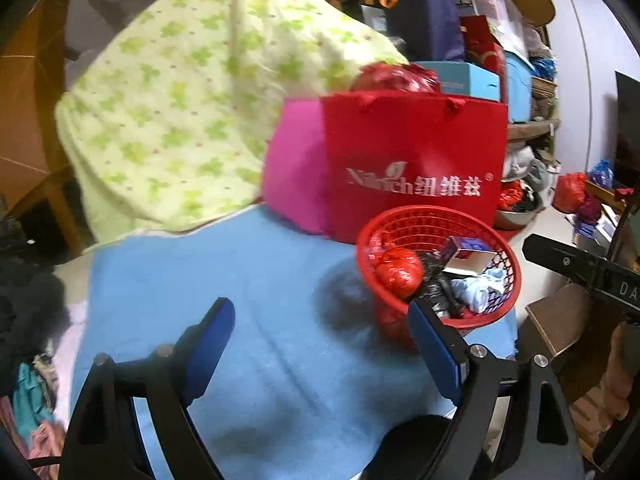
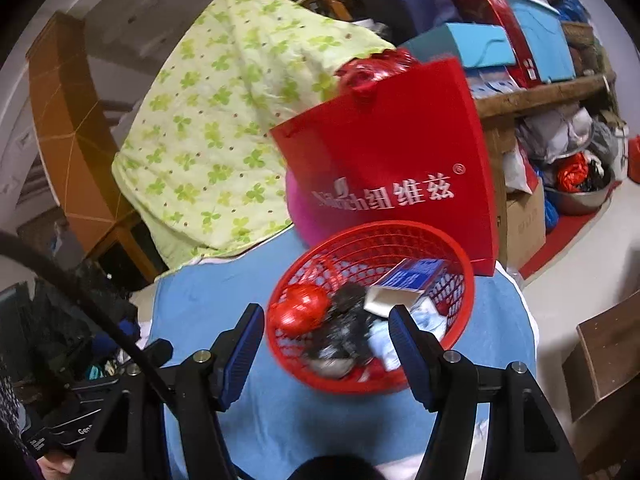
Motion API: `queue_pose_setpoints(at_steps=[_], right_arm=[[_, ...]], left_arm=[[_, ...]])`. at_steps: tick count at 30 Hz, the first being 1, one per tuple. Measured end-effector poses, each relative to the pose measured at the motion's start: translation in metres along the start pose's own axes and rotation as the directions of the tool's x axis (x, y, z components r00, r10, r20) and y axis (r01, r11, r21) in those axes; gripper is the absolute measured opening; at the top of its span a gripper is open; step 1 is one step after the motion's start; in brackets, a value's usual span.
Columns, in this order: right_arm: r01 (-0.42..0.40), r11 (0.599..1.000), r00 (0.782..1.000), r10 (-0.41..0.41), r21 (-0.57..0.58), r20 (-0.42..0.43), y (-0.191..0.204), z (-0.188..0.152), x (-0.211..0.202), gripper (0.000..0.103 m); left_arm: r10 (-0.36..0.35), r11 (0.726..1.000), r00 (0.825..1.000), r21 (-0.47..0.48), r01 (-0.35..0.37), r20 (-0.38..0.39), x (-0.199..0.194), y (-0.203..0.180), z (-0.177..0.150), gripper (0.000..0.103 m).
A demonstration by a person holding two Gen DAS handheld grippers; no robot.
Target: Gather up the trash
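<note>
Both grippers, left (image 1: 322,342) and right (image 2: 326,346), stand spread and empty above the blue cloth (image 1: 240,320); we read the trash, a red wrapper (image 2: 298,312), black bag (image 2: 344,332) and small carton (image 2: 408,286), as gathered in the red basket (image 2: 460,320) for carrying off

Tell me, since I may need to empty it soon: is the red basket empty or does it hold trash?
Holding trash. The red basket contains a red crumpled ball, black wrapper, a blue-white carton and pale blue scraps.

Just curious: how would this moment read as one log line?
left gripper: open, empty | right gripper: open, empty | red basket: trash inside, on blue cloth
</note>
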State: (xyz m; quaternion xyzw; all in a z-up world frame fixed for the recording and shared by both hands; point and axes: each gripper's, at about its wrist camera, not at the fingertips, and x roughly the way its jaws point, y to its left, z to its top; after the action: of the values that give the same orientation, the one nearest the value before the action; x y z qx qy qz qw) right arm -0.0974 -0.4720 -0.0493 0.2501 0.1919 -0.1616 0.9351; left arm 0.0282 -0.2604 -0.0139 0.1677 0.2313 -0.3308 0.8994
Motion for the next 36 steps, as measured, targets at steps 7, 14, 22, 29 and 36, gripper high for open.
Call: queue_pose_setpoints(at_steps=[7,14,22,29,36], right_arm=[[0.018,0.995,1.0,-0.018,-0.103,0.001,0.052,-0.001,-0.023,0.07],[0.07,0.98,0.997,-0.061,-0.187,0.057,0.089,-0.009,-0.053,0.07],[0.084,0.956,0.99,-0.047,-0.281,0.135,0.128,-0.022,-0.086,0.07],[0.076,0.942,0.985,-0.02,-0.327,0.17,0.161,-0.033,-0.099,0.07],[0.093,0.95,0.982,-0.038,-0.298,0.183,0.171,-0.038,-0.105,0.071]], left_arm=[[0.121,0.992,0.992,-0.04,-0.12,0.025,-0.041,0.032,-0.008,0.092],[0.205,0.976,0.978,-0.09,-0.2,0.044,-0.073,0.054,-0.013,0.095],[0.287,0.952,0.955,-0.137,-0.274,0.082,-0.113,0.073,-0.022,0.1],[0.324,0.937,0.941,-0.173,-0.304,0.099,-0.142,0.087,-0.027,0.101],[0.341,0.934,0.931,-0.162,-0.319,0.131,-0.163,0.087,-0.029,0.102]])
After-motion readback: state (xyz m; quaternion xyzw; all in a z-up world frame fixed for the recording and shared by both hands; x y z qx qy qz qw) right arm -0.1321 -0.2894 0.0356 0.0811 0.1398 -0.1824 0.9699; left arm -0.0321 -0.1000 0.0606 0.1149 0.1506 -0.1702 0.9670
